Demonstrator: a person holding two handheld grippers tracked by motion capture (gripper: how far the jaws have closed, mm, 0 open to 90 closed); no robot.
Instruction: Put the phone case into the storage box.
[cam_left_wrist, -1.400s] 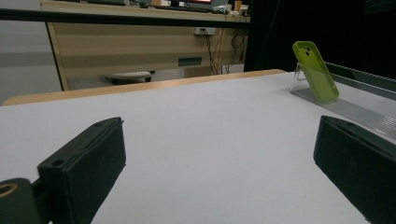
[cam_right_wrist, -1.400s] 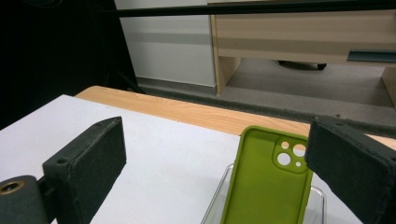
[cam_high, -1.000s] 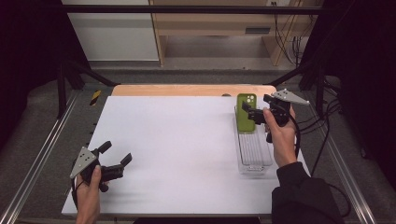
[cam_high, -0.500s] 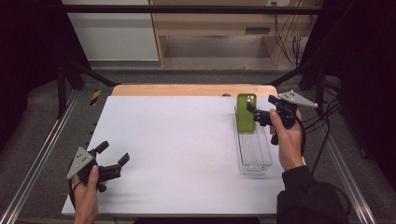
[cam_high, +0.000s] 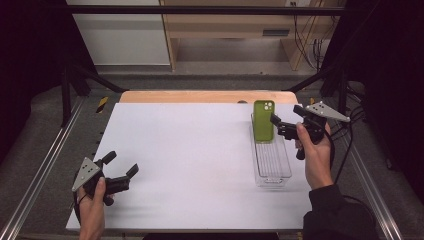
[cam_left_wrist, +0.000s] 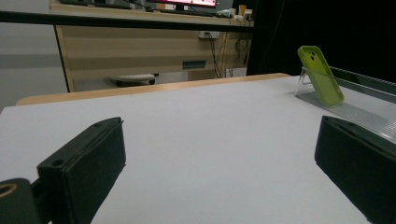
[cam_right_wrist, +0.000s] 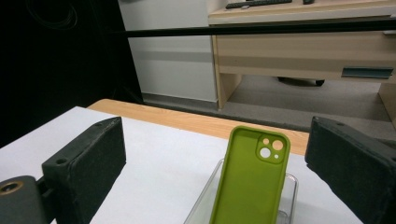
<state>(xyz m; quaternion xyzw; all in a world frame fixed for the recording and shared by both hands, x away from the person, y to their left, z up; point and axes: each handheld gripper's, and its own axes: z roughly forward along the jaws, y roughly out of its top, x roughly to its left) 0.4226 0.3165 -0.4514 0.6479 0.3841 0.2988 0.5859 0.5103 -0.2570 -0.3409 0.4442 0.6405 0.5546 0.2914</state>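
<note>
Phone case (cam_high: 263, 120): green, camera cut-out at its top corner, standing tilted against the far end of a clear tray (cam_high: 272, 165); its lower edge rests inside the tray. Located at the right side of the white table (cam_high: 190, 160), near the far edge.

Clear tray: long, narrow, ribbed floor, lying lengthwise from front to back; bare apart from the case.

Right gripper (cam_high: 286, 121): held just beside the case, to its right, above the tray's far end; jaws spread wide, nothing between them, not touching the case. In the right gripper view the case (cam_right_wrist: 250, 179) stands between the two jaws.

Left gripper (cam_high: 121, 166): near the front left corner of the table, well apart from the tray; jaws released, holding nothing.
</note>
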